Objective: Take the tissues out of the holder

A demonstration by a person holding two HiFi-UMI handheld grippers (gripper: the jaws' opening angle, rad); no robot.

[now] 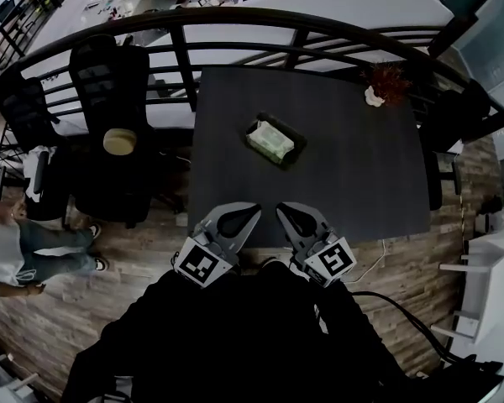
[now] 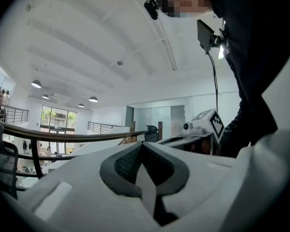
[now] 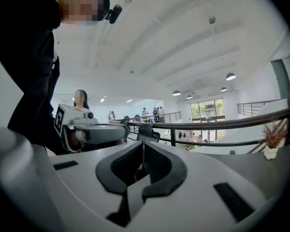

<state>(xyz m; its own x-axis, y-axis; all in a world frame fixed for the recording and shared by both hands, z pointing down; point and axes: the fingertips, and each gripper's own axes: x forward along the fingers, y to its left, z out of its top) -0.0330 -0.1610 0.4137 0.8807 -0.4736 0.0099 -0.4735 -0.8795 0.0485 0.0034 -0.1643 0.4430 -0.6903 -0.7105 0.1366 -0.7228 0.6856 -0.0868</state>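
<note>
Looking down in the head view, a dark table (image 1: 344,166) carries a black holder (image 1: 296,154) with pale tissues (image 1: 271,139) in it, well ahead of both pairs of jaws. The left gripper (image 1: 250,212) and right gripper (image 1: 284,211) sit side by side at the near table edge, tips close together.

In the left gripper view, the jaws are pressed together on nothing and tilted up toward a white ceiling. A railing (image 2: 63,135) runs beyond them to the left.

In the right gripper view, the jaws are fully closed and empty. The railing runs beyond them, and a potted plant (image 3: 270,141) stands off to their right.
</note>
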